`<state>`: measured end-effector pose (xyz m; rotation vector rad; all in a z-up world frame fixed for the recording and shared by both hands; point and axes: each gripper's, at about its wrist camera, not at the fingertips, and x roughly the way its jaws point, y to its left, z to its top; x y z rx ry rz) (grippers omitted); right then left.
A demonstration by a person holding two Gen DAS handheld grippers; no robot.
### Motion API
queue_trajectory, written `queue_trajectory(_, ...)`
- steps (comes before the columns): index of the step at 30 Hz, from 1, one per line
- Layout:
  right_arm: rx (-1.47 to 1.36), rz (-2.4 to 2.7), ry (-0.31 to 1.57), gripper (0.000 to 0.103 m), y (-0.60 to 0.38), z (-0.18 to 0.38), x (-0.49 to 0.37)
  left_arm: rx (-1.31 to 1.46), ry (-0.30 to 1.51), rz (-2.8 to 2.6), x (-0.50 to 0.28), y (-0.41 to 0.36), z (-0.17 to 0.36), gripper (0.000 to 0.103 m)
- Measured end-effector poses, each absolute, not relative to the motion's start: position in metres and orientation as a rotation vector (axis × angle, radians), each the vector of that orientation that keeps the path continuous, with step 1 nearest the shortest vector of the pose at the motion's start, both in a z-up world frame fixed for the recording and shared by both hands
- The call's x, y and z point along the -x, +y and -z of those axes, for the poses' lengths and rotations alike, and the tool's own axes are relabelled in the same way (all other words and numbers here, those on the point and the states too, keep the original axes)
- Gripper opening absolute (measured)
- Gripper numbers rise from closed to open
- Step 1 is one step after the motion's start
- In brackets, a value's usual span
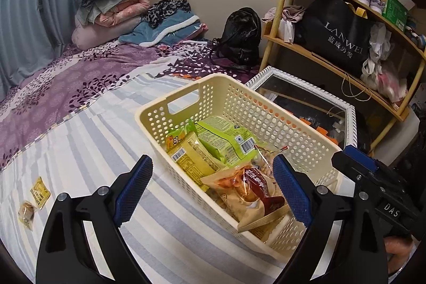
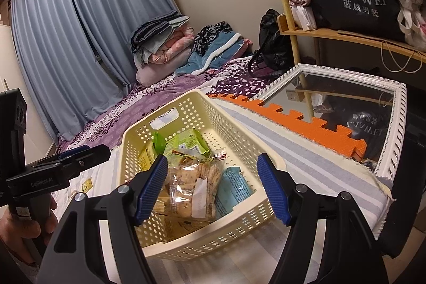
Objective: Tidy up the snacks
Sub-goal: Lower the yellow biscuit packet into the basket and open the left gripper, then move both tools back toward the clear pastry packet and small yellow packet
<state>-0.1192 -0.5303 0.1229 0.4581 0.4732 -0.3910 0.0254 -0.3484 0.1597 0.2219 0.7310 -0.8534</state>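
Snacks fill the basket [image 1: 237,97]; two small packets [image 1: 34,200] lie on the bed left of it. Left gripper [image 1: 213,188] gapes wide, right gripper [image 2: 213,189] half-open (both empty). Next, approach those low.
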Motion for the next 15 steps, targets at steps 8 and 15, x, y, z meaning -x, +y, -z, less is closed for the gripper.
queue_trajectory(8,-0.445,0.378,0.468,0.07,-0.521,-0.129,0.118,-0.219,0.729,0.835,-0.024,-0.336,-0.163,0.093)
queue_trajectory(15,-0.433,0.357,0.463,0.07,-0.512,-0.134,0.116,-0.212,0.713,0.816,-0.021,-0.322,-0.169,0.093)
